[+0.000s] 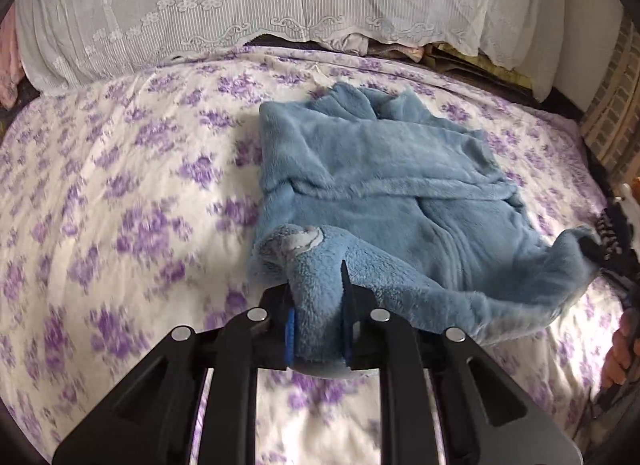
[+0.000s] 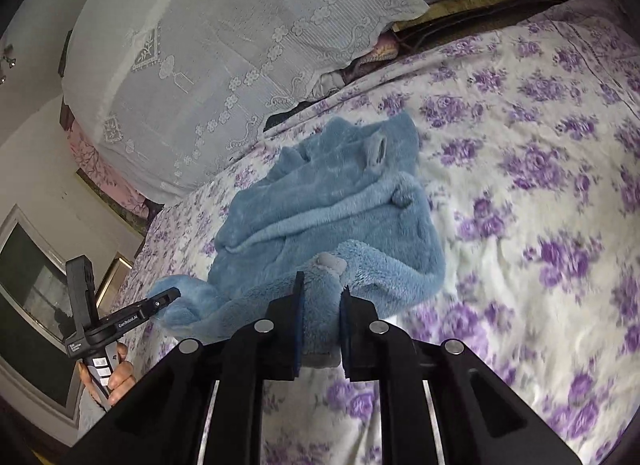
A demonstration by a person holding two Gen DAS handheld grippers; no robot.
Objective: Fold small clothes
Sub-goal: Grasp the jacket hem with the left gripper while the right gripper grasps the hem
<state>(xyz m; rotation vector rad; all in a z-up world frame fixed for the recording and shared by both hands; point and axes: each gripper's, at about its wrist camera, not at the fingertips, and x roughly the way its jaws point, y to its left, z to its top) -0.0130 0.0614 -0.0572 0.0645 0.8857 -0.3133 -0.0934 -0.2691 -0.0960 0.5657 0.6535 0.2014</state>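
A fluffy blue garment (image 1: 372, 177) lies partly folded on a bed with a purple-flowered sheet (image 1: 120, 193). My left gripper (image 1: 318, 285) is shut on its near left corner and holds it just above the sheet. My right gripper (image 2: 322, 293) is shut on the other near corner of the garment (image 2: 336, 209). In the right wrist view the left gripper (image 2: 172, 297) shows at the left, clamped on its corner. In the left wrist view the right gripper (image 1: 596, 249) shows at the far right edge, on the garment's corner.
A white lace cover (image 1: 280, 5) drapes over a pile along the far side of the bed. A brick wall (image 1: 612, 113) stands at the right. A dark window (image 2: 32, 293) is at the left in the right wrist view. The flowered sheet (image 2: 540, 185) spreads on both sides of the garment.
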